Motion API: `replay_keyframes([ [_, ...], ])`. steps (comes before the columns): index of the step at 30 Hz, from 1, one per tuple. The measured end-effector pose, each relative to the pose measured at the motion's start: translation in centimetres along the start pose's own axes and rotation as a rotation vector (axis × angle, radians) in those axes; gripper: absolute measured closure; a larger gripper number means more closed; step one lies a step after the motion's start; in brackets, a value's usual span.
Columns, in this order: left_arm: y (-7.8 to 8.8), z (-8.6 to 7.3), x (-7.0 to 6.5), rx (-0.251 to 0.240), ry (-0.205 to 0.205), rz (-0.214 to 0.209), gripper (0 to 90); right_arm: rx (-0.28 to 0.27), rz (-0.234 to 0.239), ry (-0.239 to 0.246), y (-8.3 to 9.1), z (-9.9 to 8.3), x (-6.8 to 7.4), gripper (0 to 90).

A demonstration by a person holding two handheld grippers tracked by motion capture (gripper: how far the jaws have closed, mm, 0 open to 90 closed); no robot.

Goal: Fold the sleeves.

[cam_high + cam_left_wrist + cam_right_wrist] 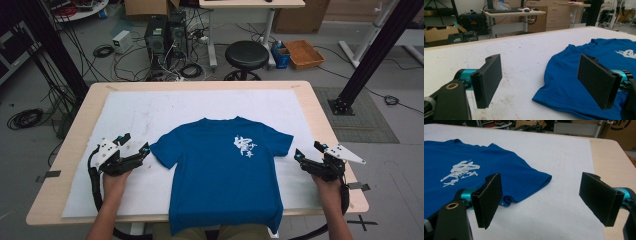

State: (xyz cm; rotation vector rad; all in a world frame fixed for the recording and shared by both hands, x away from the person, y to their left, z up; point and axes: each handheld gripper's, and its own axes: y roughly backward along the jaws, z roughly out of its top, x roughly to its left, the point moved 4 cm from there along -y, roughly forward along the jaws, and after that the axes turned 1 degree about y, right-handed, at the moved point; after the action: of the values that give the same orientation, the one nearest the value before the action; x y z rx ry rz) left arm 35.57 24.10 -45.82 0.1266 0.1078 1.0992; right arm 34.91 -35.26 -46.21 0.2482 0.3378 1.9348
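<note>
High view: blue T-shirt [223, 170] flat on white mat [125, 115], unfolded; left gripper [134, 144] & right gripper [310, 150] beside sleeves, jaws apart, empty. Folding likely not yet begun.

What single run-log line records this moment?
left tool: open, beside sleeve | right tool: open, beside other sleeve | blue T-shirt: flat, print up, hem over table edge | held: nothing
</note>
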Motion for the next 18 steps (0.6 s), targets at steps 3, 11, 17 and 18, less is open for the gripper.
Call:
replay_keyframes([
  [3, -0.1, 0.0, 0.0, 0.009, 0.003, 0.001, 20.3, 0.004, -0.004, -0.012, 0.0, 0.0, 0.0, 18.4],
  [11, -0.1, 0.0, 0.1, 0.012, 0.007, 0.007, 20.4, 0.017, -0.009, -0.038, -0.2, 0.0, -0.3, 18.4],
  [17, -0.1, 0.0, 0.0, 0.013, 0.008, 0.013, 20.5, 0.087, -0.073, -0.163, -0.8, 0.0, -1.5, 18.5],
  [18, -0.1, 0.0, 0.0, 0.015, 0.009, 0.015, 20.5, 0.104, -0.093, -0.196, -0.9, 0.0, -1.7, 18.4],
])
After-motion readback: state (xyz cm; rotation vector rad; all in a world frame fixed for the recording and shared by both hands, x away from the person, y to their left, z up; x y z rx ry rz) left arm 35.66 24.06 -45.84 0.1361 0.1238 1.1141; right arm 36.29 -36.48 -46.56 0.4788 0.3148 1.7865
